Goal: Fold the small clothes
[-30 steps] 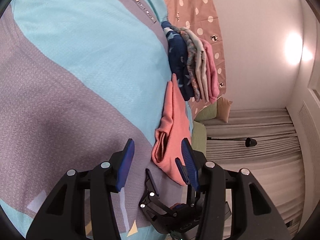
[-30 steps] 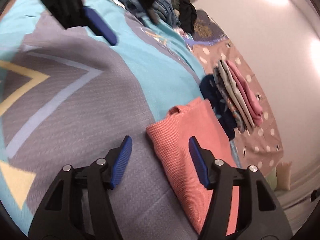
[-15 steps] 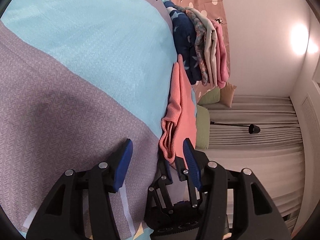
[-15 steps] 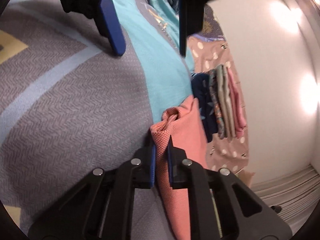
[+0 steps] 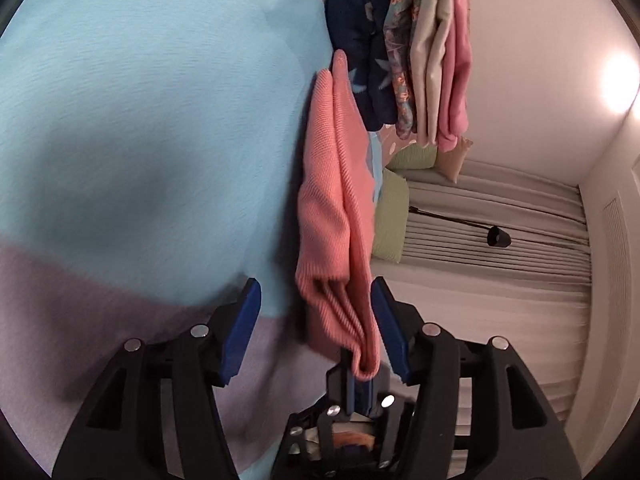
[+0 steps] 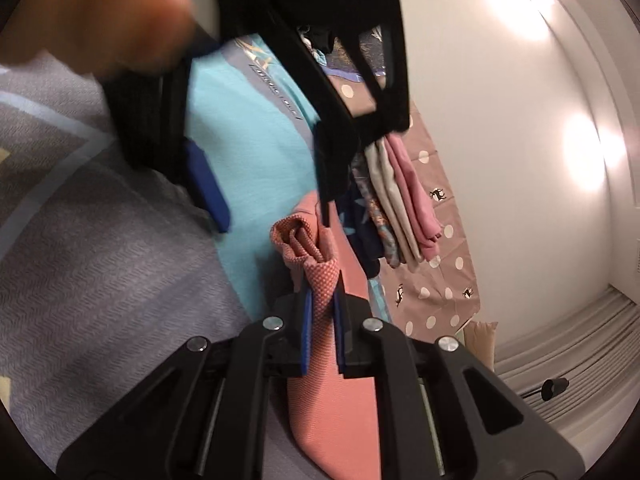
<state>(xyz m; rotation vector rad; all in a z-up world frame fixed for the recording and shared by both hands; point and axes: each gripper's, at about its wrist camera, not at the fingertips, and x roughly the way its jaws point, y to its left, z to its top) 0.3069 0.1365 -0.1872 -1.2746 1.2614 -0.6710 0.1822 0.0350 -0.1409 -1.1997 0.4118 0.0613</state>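
A folded salmon-pink garment lies on the turquoise and grey bedspread, next to a stack of folded clothes. My left gripper is open, its blue pads on either side of the garment's near end. My right gripper is shut on the garment's bunched corner and lifts it a little. In the left wrist view the right gripper's tips pinch the cloth edge just below my left jaws. In the right wrist view the left gripper hangs over the garment's far end.
The stack of folded clothes holds navy, floral, beige and pink pieces, lying partly on a brown dotted cloth. Green and tan pillows, grey curtains and a white wall lie beyond the bed edge. A hand shows blurred at upper left.
My right gripper closed on the pink garment's corner and raised it. My left gripper moved forward along the garment toward the stack, staying open around the garment's end.
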